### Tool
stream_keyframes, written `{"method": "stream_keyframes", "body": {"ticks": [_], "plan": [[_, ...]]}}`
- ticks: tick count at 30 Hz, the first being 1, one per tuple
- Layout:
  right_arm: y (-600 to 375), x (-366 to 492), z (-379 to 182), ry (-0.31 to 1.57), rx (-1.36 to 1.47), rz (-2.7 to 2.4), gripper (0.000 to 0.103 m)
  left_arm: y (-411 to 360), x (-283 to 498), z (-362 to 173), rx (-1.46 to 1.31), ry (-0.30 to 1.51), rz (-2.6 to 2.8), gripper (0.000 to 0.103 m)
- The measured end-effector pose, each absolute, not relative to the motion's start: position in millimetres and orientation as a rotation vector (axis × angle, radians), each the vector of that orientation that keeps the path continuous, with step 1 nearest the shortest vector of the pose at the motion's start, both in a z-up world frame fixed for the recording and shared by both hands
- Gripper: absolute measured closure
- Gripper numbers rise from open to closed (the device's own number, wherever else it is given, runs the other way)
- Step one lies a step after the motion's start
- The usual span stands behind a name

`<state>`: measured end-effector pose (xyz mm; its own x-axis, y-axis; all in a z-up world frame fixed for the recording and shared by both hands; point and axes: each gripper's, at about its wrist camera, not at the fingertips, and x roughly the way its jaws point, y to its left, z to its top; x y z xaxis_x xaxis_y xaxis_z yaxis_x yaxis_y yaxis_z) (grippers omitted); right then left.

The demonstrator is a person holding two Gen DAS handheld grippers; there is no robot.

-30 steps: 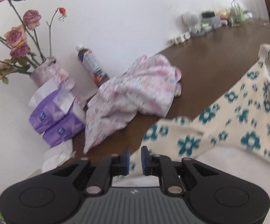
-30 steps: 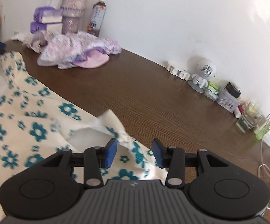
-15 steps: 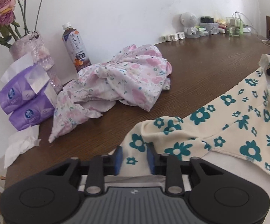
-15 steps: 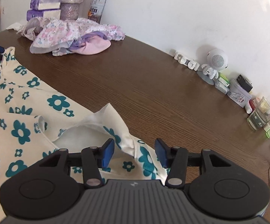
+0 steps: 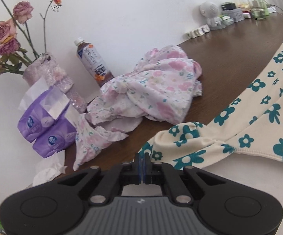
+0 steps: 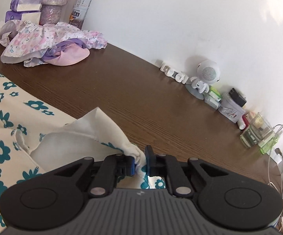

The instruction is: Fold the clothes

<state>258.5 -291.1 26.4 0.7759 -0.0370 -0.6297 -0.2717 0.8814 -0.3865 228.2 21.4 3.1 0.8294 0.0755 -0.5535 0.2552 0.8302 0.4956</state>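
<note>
On my left, the left tool (image 5: pixel 143 159) has its pads pressed together at the edge of the cream garment with teal flowers (image 5: pixel 258 117); whether cloth sits between them I cannot tell. That garment stretches rightward over the brown tabletop (image 5: pixel 229 58), partly lifted. Behind it lies a crumpled pink floral garment (image 5: pixel 151 90) (a tea bottle (image 5: pixel 91 60) stands behind it). On my right, the right tool (image 6: pixel 140 160) pinches a bunched corner of the cream garment (image 6: pixel 4 137).
</note>
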Motion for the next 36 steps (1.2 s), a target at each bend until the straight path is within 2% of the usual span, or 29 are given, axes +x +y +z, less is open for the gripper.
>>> {"method": "stream_keyframes", "body": {"ticks": [3, 6, 11, 13, 14, 15, 20, 22, 23, 24, 25, 26, 27, 36], "plan": [[-291.4, 264.0, 20.9, 0.712, -0.463, 0.146, 0.088, 22.4, 228.7, -3.4, 0.590, 0.610, -0.082, 0.103], [-295.1, 248.2, 33.2, 0.702, -0.372, 0.155, 0.060, 23.3, 223.2, -2.8, 0.584, 0.607, -0.072, 0.101], [-293.6, 209.1, 63.9, 0.671, -0.196, 0.282, 0.059, 27.3, 211.8, 16.4, 0.534, 0.559, -0.084, 0.094], [-286.6, 209.1, 66.7, 0.698, -0.125, 0.351, 0.059, 28.5, 211.1, 27.9, 0.490, 0.529, -0.102, 0.082], [-281.6, 213.3, 64.7, 0.718, -0.097, 0.369, 0.059, 28.5, 212.1, 32.0, 0.470, 0.519, -0.114, 0.071], [-275.8, 220.0, 60.3, 0.739, -0.075, 0.373, 0.059, 27.8, 213.9, 34.5, 0.461, 0.513, -0.128, 0.065], [-255.1, 255.0, 37.4, 0.831, 0.083, 0.360, 0.059, 21.4, 230.8, 30.2, 0.452, 0.557, -0.209, 0.064], [-257.2, 266.2, 28.2, 0.853, 0.167, 0.333, 0.064, 20.8, 236.5, 26.2, 0.441, 0.578, -0.245, 0.063], [-260.3, 269.5, 23.8, 0.859, 0.204, 0.329, 0.073, 20.8, 238.2, 24.6, 0.438, 0.584, -0.257, 0.063], [-264.6, 271.2, 19.4, 0.863, 0.240, 0.334, 0.101, 21.5, 239.9, 22.4, 0.434, 0.593, -0.266, 0.064], [-269.1, 271.8, 15.9, 0.868, 0.271, 0.338, 0.102, 22.3, 241.4, 20.4, 0.430, 0.602, -0.275, 0.066], [-274.6, 270.6, 13.2, 0.872, 0.297, 0.341, 0.102, 23.6, 242.3, 19.1, 0.426, 0.610, -0.286, 0.081], [-279.8, 269.2, 12.6, 0.871, 0.306, 0.338, 0.102, 24.9, 242.6, 18.3, 0.420, 0.617, -0.295, 0.103], [-290.8, 274.3, 21.0, 0.839, 0.234, 0.285, 0.102, 22.8, 231.4, 24.2, 0.423, 0.568, -0.270, 0.103]]}}
